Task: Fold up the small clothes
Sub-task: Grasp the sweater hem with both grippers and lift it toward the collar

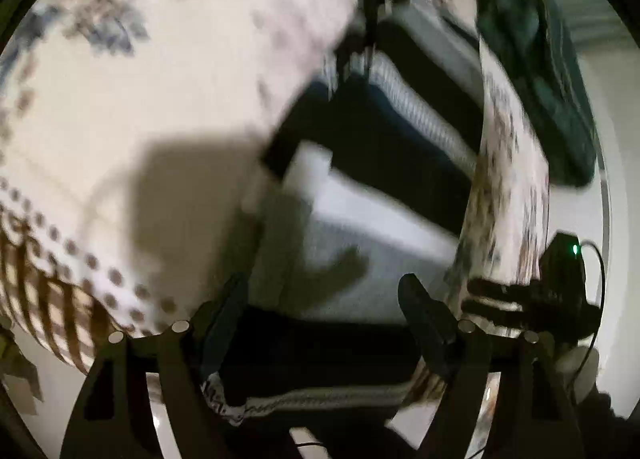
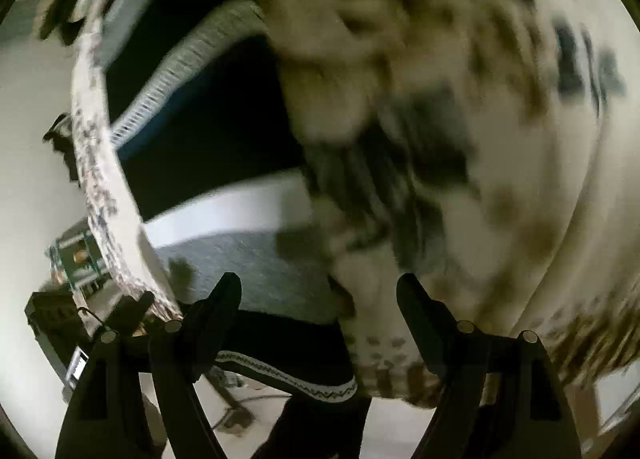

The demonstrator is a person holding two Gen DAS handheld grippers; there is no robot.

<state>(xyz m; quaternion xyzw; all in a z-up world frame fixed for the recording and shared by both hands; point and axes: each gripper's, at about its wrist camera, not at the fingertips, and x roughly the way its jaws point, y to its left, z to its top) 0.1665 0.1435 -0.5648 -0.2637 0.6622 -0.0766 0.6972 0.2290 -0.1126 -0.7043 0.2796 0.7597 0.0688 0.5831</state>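
A small colour-block garment lies flat on the cloth-covered table, with a black part [image 1: 384,131], a white stripe [image 1: 360,199] and a grey part [image 1: 360,271]. Its zigzag-patterned hem band [image 1: 320,395] sits at the table's near edge. My left gripper [image 1: 324,311] hangs open just above the black strip by that hem, its pads pressing on nothing. In the right wrist view the same garment [image 2: 248,267] and hem band [image 2: 288,375] show. My right gripper [image 2: 320,307] is open over the garment's right end, touching nothing. Both views are motion-blurred.
A cream tablecloth [image 1: 120,119] with brown and blue print covers the table [image 2: 500,139]. A dark green cloth [image 1: 540,79] lies at the far right. The right gripper's black body [image 1: 560,283] shows beside the left one. Pale floor lies below the near edge.
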